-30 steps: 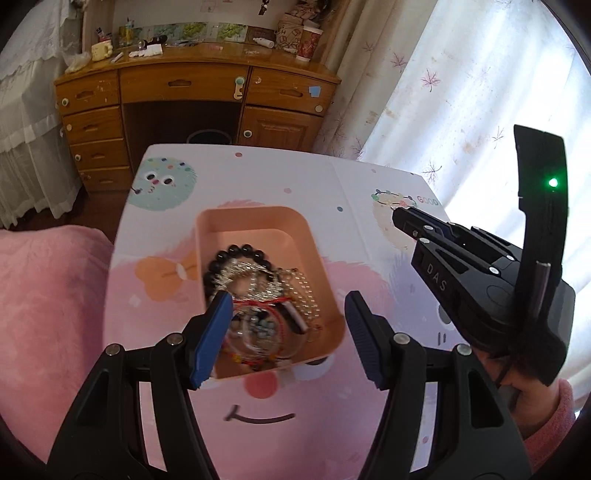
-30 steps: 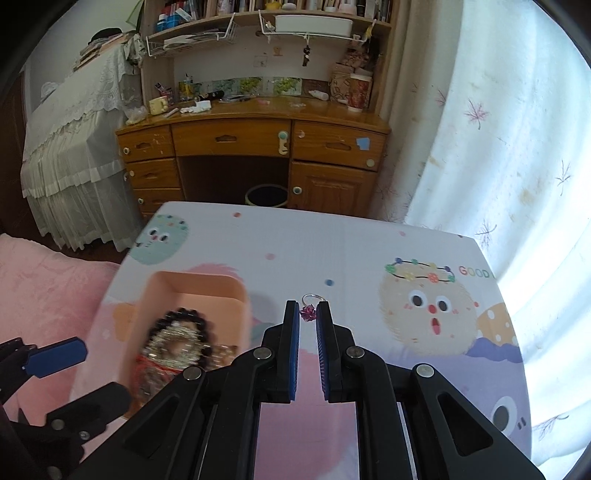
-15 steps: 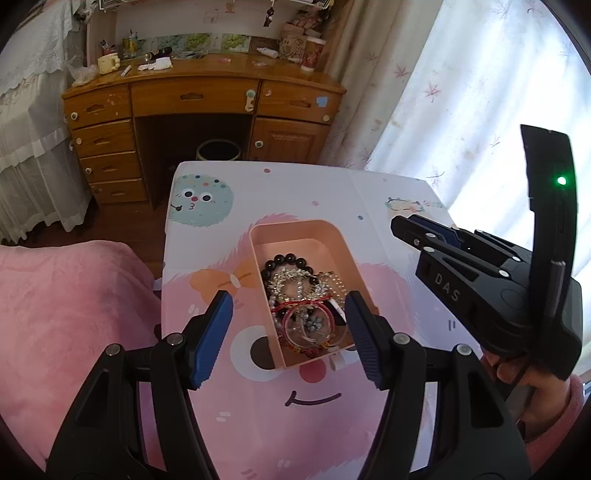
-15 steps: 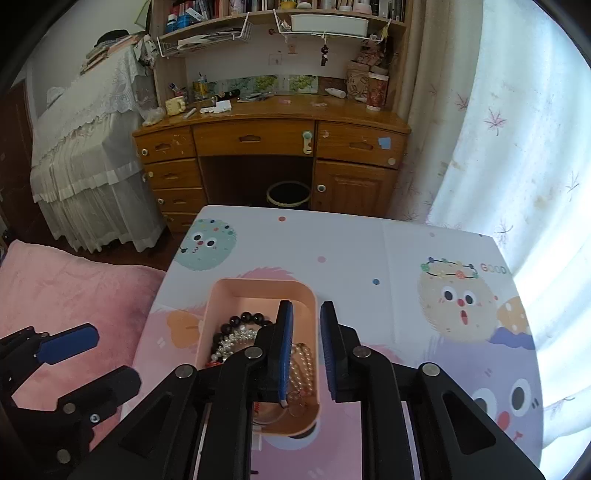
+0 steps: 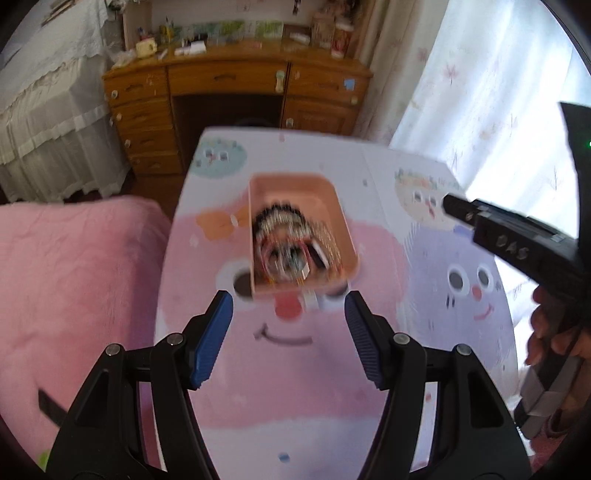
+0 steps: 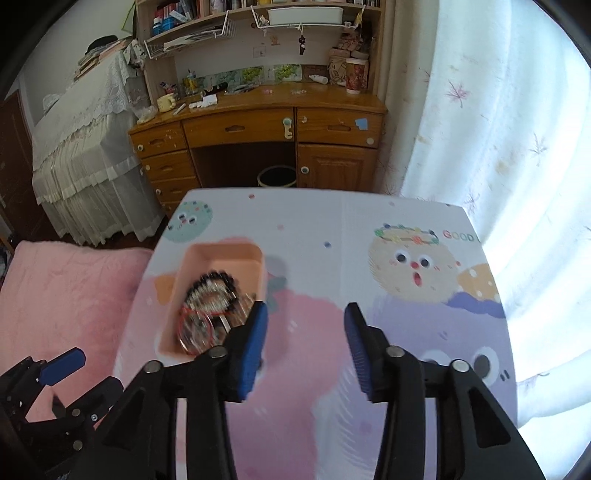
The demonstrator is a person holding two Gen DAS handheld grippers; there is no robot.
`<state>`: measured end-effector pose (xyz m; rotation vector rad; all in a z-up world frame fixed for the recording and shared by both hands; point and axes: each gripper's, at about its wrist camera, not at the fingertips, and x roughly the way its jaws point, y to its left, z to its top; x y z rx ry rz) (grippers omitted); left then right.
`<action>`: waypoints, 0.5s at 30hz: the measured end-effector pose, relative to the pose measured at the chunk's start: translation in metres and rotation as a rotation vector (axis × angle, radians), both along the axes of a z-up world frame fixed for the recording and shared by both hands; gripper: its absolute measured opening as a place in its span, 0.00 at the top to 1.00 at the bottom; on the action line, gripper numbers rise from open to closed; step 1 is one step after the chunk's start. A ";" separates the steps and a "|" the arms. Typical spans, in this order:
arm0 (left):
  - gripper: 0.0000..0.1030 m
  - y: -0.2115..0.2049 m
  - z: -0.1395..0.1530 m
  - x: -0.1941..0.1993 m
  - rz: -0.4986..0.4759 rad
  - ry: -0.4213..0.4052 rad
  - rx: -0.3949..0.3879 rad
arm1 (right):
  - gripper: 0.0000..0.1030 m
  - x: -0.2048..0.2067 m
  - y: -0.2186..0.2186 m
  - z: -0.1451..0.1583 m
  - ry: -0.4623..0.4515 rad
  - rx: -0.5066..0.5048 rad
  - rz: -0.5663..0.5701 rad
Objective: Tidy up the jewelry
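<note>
Cartoon-printed tabletop (image 6: pixel 369 221) beside a bed. Pink tray (image 5: pixel 258 192) heaped with jewelry (image 5: pixel 291 240). Left tool (image 5: pixel 288 332) and right tool (image 6: pixel 304 339) both spread, empty. Risked snagging tangled chains, tipping tray.

A home bedroom, seen from above a small table (image 6: pixel 369 214) covered with a pastel cartoon-print cloth of smiling faces. A bed with a pink blanket (image 6: pixel 66 288) sits just beside the table on the left. Against the far wall stands a wooden desk (image 6: pixel 258 125) with drawers, its top cluttered with cups, bottles and small items, and a dark waste bin (image 6: pixel 277 176) tucked underneath. Shelves (image 6: pixel 207 22) above the desk hold books and wire baskets. A white lace cover (image 6: pixel 85 122) drapes furniture on the left. Sheer floral curtains (image 6: pixel 498 110) glow with daylight on the right.
</note>
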<state>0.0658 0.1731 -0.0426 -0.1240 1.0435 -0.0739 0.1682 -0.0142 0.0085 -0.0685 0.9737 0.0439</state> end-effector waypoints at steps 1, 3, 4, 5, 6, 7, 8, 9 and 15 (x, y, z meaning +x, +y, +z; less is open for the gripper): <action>0.42 -0.014 -0.007 -0.009 0.002 0.044 0.022 | 0.52 -0.011 -0.017 -0.004 0.015 -0.005 0.003; 0.42 -0.038 -0.018 -0.027 0.005 0.095 0.046 | 0.51 -0.032 -0.043 -0.009 0.055 -0.010 0.001; 0.42 -0.049 -0.022 -0.037 0.013 0.107 0.041 | 0.51 -0.048 -0.061 -0.013 0.088 0.000 -0.002; 0.42 -0.059 -0.025 -0.049 0.032 0.119 0.026 | 0.51 -0.061 -0.074 -0.017 0.113 0.016 0.003; 0.41 -0.067 -0.028 -0.058 0.059 0.132 0.009 | 0.51 -0.077 -0.089 -0.021 0.150 0.037 0.014; 0.41 -0.075 -0.032 -0.069 0.091 0.157 -0.010 | 0.51 -0.092 -0.102 -0.026 0.182 0.043 0.020; 0.41 -0.083 -0.036 -0.078 0.108 0.182 -0.028 | 0.51 -0.105 -0.112 -0.032 0.214 0.041 0.021; 0.41 -0.092 -0.038 -0.088 0.115 0.209 -0.044 | 0.51 -0.119 -0.123 -0.037 0.248 0.038 0.019; 0.42 -0.121 -0.032 -0.129 0.086 0.236 0.009 | 0.30 -0.209 -0.180 -0.054 0.444 0.197 -0.039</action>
